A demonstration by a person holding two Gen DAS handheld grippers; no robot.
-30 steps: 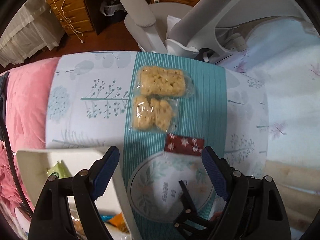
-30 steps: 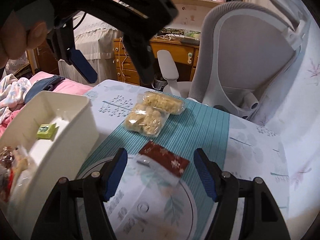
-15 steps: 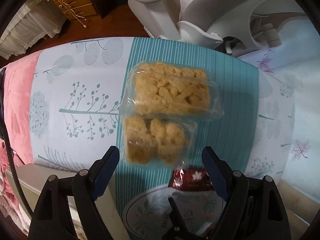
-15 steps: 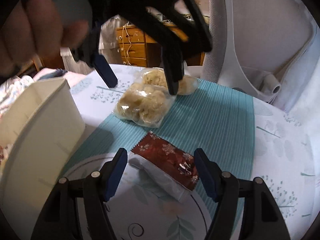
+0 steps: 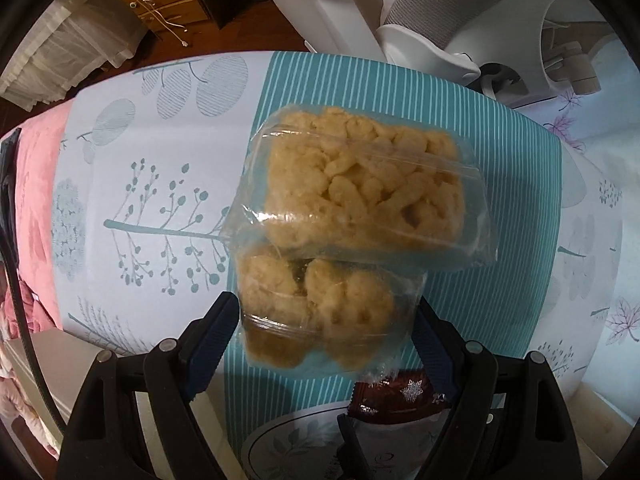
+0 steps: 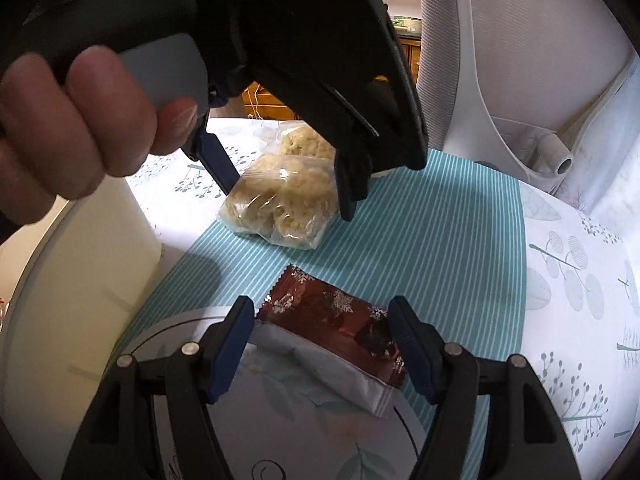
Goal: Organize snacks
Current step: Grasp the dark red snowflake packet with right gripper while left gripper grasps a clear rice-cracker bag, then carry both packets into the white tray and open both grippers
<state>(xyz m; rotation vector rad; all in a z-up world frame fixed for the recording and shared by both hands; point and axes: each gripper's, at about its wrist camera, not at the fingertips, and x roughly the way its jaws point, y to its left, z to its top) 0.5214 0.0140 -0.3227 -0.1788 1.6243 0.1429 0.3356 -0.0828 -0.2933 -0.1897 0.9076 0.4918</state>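
Two clear bags of yellow puffed snack lie on the teal striped runner. My left gripper (image 5: 326, 332) is open, its fingers on either side of the nearer bag (image 5: 316, 316); the farther bag (image 5: 364, 184) lies just beyond. In the right wrist view the left gripper (image 6: 286, 188) straddles the nearer bag (image 6: 280, 208). My right gripper (image 6: 322, 340) is open around a dark red snowflake packet (image 6: 332, 316), which rests on a silver-white packet (image 6: 320, 368). The red packet also shows in the left wrist view (image 5: 400, 396).
A white storage box (image 6: 80, 280) stands at the left, close to both grippers. A round patterned plate (image 6: 280, 420) lies under the packets. A white office chair (image 6: 500, 60) stands behind the table. A pink blanket (image 5: 36, 168) lies to the left.
My left gripper has moved forward and down, from above the plate to around the nearer snack bag. My right gripper has advanced until its fingers flank the red packet. Both stayed open.
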